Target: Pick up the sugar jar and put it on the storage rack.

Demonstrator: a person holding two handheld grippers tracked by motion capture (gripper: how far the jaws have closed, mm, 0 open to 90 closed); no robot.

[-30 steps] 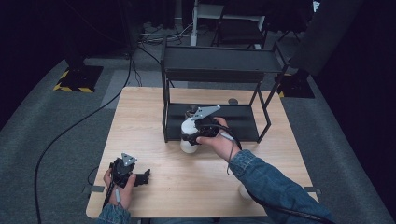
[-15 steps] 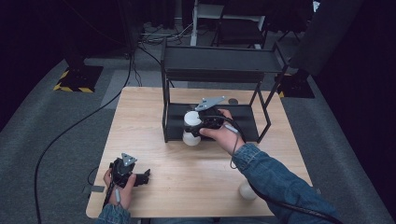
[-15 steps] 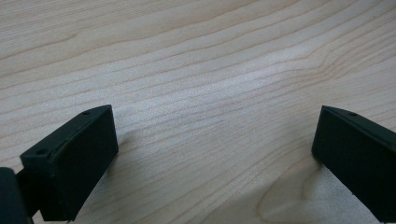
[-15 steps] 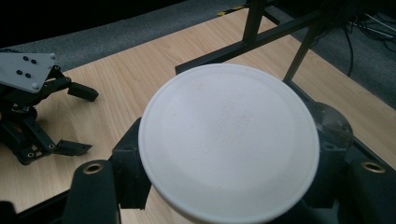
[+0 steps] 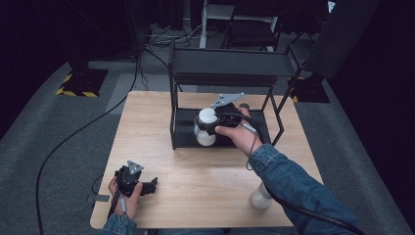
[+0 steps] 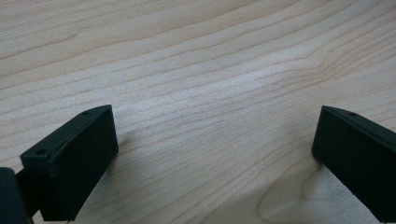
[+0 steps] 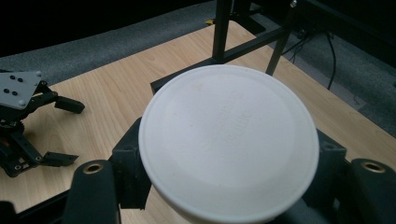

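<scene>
My right gripper (image 5: 204, 128) is shut on a white bottle (image 5: 206, 137) with a round white lid (image 7: 229, 140). It holds the bottle at the front left of the lower shelf of a black metal rack (image 5: 230, 68). I cannot tell whether the bottle touches the shelf. In the right gripper view the black fingers (image 7: 130, 170) press the bottle from both sides. My left gripper (image 5: 147, 185) rests on the wooden table (image 5: 195, 181) near its front left corner, open, with bare wood between its fingers (image 6: 70, 163).
A second white bottle (image 5: 261, 196) stands on the table near the front right, beside the person's denim sleeve (image 5: 293, 186). The rack's upright posts (image 5: 172, 117) frame the shelf opening. Cables trail across the grey floor (image 5: 73, 137) to the left.
The right gripper has carried the white bottle a little farther from the person and to the right, in over the rack's lower shelf. The left gripper has stayed still.
</scene>
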